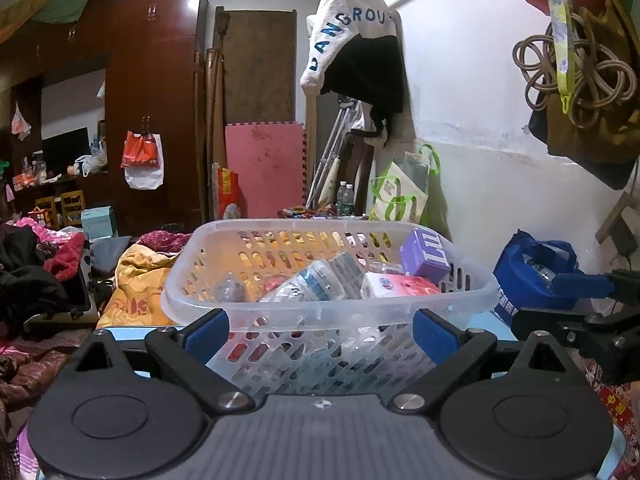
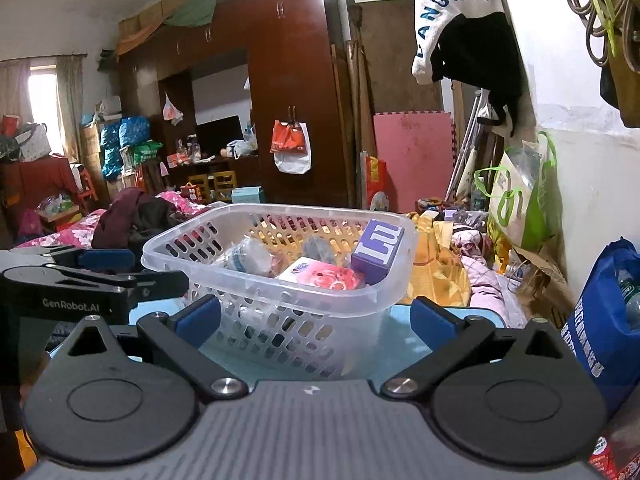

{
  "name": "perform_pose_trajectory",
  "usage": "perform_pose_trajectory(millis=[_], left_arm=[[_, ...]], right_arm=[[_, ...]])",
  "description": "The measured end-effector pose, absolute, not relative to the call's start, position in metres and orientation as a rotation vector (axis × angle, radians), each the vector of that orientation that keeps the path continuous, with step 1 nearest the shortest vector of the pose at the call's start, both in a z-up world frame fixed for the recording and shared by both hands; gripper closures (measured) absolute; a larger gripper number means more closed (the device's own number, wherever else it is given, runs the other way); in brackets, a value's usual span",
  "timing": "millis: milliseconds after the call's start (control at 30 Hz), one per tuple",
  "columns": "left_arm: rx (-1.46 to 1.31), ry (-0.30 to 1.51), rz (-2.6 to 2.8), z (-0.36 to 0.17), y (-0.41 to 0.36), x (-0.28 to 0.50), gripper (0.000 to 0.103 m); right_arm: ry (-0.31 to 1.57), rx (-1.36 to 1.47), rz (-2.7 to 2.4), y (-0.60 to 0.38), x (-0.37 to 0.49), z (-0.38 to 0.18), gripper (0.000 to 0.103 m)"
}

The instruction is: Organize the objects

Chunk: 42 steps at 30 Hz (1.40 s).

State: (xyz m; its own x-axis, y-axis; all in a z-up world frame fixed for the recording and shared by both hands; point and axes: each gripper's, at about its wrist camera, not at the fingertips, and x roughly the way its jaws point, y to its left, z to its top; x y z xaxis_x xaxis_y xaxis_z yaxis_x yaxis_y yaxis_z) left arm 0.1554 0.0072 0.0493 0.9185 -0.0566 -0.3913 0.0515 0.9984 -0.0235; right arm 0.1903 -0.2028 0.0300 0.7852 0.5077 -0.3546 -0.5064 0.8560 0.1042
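In the left wrist view, the left gripper (image 1: pixel 322 330) is held with jaws spread wide before the basket (image 1: pixel 280 312) on the table (image 1: pixel 486 318). A bottle (image 1: pixel 316 280) and purple box (image 1: pixel 426 256) are seen inside. In the right wrist view, the right gripper (image 2: pixel 316 320) is held with jaws spread, nothing pinched.

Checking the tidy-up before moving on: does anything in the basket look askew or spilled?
Nothing spilled. In the basket, the water bottle lies tilted on its side and the purple box leans against the wall.

Clutter around us in the room

We see a tall dark wooden wardrobe (image 2: pixel 296 92), a pink foam mat (image 1: pixel 264 164) against the wall, and a blue fabric bag (image 2: pixel 608 320).
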Motion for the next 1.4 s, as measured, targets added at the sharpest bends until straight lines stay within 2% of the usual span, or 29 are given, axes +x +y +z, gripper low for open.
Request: perform_pose_trajectory(millis=[1400], left_arm=[[-0.023,0.399,-0.039,0.0494,0.0081,0.1522,0.003]], right_arm=[[0.362,-0.006,0.557,-0.2062,0.1850,0.0322,0.000]])
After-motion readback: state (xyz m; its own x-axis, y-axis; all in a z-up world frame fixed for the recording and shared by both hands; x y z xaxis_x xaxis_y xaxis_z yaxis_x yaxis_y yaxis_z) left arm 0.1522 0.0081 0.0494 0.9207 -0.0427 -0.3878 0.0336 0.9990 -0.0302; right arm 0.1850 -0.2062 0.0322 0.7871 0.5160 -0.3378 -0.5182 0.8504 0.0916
